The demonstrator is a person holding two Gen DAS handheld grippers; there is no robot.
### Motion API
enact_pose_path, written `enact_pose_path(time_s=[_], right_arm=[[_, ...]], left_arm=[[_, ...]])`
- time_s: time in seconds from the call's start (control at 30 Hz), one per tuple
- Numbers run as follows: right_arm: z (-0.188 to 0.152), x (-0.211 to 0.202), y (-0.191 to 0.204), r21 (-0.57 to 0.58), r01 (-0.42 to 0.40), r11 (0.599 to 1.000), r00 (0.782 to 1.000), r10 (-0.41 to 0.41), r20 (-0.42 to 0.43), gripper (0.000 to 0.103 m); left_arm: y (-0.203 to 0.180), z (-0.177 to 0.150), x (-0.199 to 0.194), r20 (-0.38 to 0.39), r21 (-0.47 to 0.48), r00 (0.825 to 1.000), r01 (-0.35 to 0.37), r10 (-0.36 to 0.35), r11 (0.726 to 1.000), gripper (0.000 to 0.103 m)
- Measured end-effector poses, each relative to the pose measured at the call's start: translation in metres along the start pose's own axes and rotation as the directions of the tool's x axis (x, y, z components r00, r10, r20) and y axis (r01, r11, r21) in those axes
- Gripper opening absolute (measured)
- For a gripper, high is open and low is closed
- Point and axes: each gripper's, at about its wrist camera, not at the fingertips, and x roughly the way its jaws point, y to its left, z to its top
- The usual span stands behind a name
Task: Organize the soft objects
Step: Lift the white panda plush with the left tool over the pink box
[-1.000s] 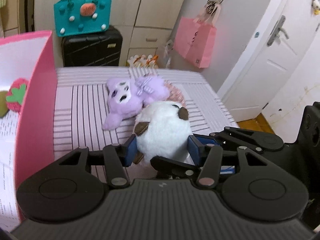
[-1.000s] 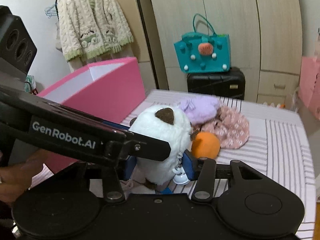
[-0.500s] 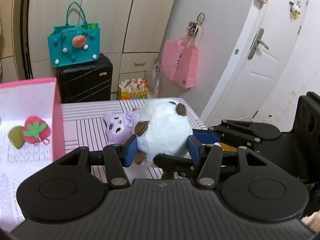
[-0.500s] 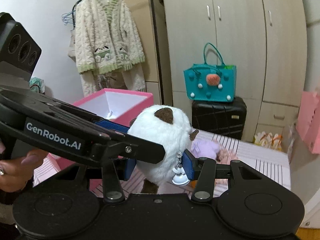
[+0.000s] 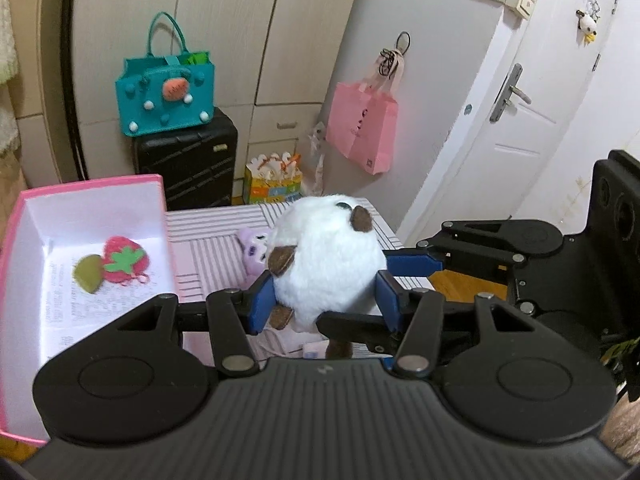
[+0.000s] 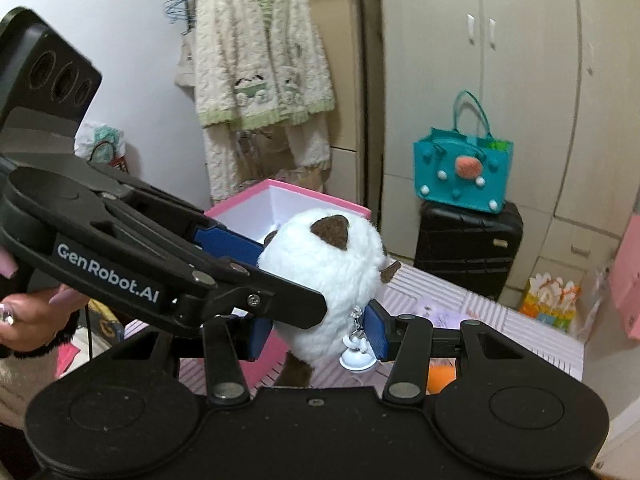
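A round white plush with brown ears (image 5: 326, 264) hangs in the air, held from two sides. My left gripper (image 5: 324, 300) is shut on it, and my right gripper (image 6: 318, 330) is shut on it too (image 6: 324, 280). A small white bell charm (image 6: 356, 356) dangles from the plush. The pink box (image 5: 24, 216) with white walls sits to the left and below, with a strawberry plush (image 5: 124, 264) and an olive felt piece (image 5: 88, 278) inside. A purple plush (image 5: 254, 246) lies on the striped table (image 5: 208, 252) behind the white one.
An orange ball (image 6: 440, 376) lies on the table under my right gripper. A black suitcase (image 5: 188, 164) with a teal bag (image 5: 166, 96) stands behind the table. A pink paper bag (image 5: 362, 124) hangs on the wall. A knit cardigan (image 6: 260, 60) hangs at the left.
Both grippers have lifted the white plush higher off the table and toward the pink box. The box interior now shows more fully from above.
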Motion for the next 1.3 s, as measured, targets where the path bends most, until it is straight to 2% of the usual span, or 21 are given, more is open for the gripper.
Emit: enact_pose_path(time_s=[0.3,0.47,0.57,0.63,0.8,1.07,1.3], right_arm=[[0.032,0.021,0.036,-0.09,-0.062,0.994,0.998,0.064,0.018,0.054],[0.053,0.054,0.054,-0.149,-0.077,0.986,0.996,0.081,0.024,0.055],[0.066,0.083,0.055,-0.143,-0.095,0.985,0.996,0.094,-0.013,0.054],[0.072,0.105,0.051,-0.122,-0.12,0.985,0.992,0.114,-0.053,0.054],[0.067,0.157,0.043,-0.094,-0.164,0.982,0.974,0.147,-0.173,0.054],[0.052,0.199,0.048,-0.189,-0.173,0.967,0.944,0.108,-0.313,0.054],[0.049,0.22,0.056,-0.31,-0.194,0.931,0.911,0.054,-0.408,0.054]], left_arm=[[0.034,-0.005,-0.041,0.085,-0.052,0.994,-0.063,0.067,0.997,0.052],[0.066,-0.005,-0.056,0.153,-0.1,0.981,-0.101,0.116,0.99,0.053],[0.089,0.0,-0.052,0.164,-0.146,0.974,-0.13,0.154,0.981,0.053],[0.107,0.001,-0.043,0.145,-0.185,0.976,-0.134,0.162,0.974,0.053],[0.152,-0.001,-0.01,0.037,-0.286,0.987,-0.137,0.153,0.949,0.052],[0.189,-0.016,0.039,-0.095,-0.379,0.989,-0.139,0.111,0.915,0.052],[0.2,-0.024,0.065,-0.174,-0.41,0.98,-0.164,0.1,0.897,0.051]])
